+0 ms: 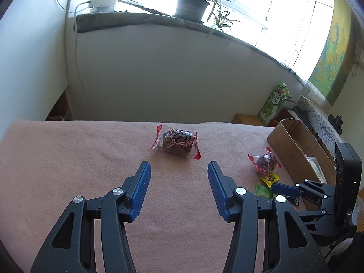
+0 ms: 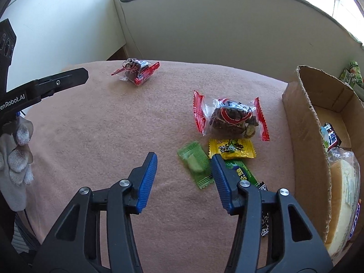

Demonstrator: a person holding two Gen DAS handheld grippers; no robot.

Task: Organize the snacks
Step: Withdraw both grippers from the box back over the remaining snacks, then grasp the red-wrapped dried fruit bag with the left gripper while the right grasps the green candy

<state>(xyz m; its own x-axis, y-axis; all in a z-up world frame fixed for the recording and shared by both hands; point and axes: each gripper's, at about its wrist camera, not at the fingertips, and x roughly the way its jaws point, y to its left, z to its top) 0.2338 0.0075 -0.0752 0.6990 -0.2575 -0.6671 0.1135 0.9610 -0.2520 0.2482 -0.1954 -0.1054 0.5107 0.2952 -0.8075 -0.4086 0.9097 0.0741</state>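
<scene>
Left gripper (image 1: pixel 179 168): jaws apart, empty, over bare pink fleecy cloth (image 1: pixel 68 159) on the counter; a clear red-edged snack pack (image 1: pixel 176 143) lies just beyond the tips. Right gripper (image 2: pixel 184 159): jaws apart, nothing gripped, light green wrapper (image 2: pixel 195 163) lying partly between the tips, dark green wrapper (image 2: pixel 243 173) half hidden under one jaw. Yellow candy (image 2: pixel 231 149) and a second red-edged pack (image 2: pixel 229 119) just past. Torn cardboard box (image 2: pixel 304 136) to the side, holding bread and bars, cut off by the frame. Gloved hand (image 2: pixel 16 159) at the edge.

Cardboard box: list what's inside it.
The cardboard box holds a pale bread-like packet and a blue-white wrapped bar. Its near wall hides the rest of the floor.
</scene>
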